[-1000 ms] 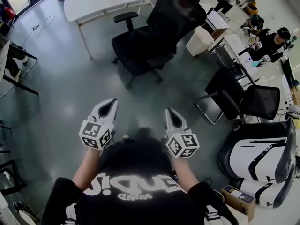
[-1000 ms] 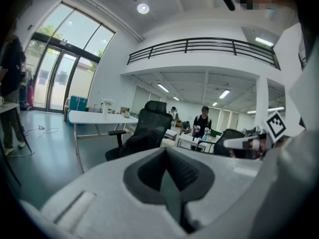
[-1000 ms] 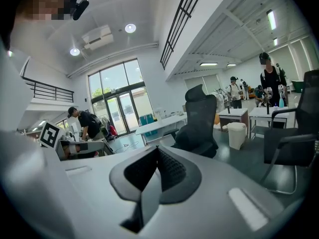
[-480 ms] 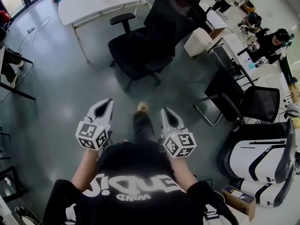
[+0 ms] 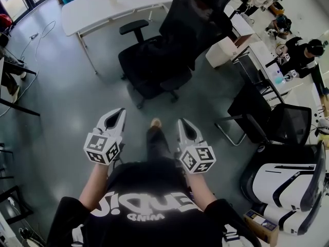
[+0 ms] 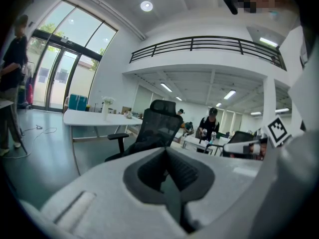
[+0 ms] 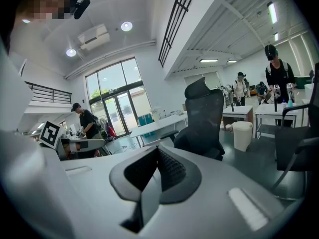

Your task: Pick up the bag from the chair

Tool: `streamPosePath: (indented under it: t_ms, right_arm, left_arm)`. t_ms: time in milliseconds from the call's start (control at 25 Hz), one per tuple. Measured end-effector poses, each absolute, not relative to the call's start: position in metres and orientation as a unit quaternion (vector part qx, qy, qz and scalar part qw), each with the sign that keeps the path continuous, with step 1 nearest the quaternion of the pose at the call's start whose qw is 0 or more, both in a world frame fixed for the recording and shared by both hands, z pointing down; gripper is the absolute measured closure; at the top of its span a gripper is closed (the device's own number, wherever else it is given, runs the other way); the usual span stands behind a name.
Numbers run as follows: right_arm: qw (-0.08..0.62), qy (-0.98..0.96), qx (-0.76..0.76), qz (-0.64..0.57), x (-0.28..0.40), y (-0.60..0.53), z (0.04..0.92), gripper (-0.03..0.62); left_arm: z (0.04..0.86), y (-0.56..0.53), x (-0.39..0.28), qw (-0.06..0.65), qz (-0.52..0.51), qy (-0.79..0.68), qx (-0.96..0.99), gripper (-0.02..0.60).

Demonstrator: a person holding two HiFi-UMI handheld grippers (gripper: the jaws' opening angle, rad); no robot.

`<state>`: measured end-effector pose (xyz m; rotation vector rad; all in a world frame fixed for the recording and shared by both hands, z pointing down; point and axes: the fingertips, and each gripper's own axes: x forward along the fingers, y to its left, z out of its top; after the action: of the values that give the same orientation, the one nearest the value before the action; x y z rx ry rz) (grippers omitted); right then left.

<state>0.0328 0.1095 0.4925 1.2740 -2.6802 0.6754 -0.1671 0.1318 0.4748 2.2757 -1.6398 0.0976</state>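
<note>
Since the earlier frame the chair [image 5: 191,24] has drawn nearer in the head view, and a foot [image 5: 155,122] now shows between the left gripper [image 5: 119,111] and the right gripper [image 5: 184,122], so the person is walking up to it. The bag [image 5: 149,53] looks to be the dark heap on the seat, well apart from both grippers; nothing is held yet. In the left gripper view the jaws of the left gripper [image 6: 166,149] are pressed together and empty, with the chair [image 6: 158,118] and bag [image 6: 145,141] ahead. In the right gripper view the right gripper [image 7: 158,151] is likewise closed on nothing. The chair [image 7: 204,111] stands ahead, but the bag cannot be told from the black seat there. Both claws must open before any grasp.
</note>
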Motion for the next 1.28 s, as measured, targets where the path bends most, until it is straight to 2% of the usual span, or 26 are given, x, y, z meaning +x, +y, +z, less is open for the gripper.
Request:
streamPosePath:
  t_ms: [1280]
  right_arm:
    - [0.053, -0.888, 0.387, 0.243, 0.046, -0.223, 0.470, 0.592]
  left_arm:
    - [0.443, -0.177, -0.152, 0.177, 0.032, -0.597, 0.782, 0.578]
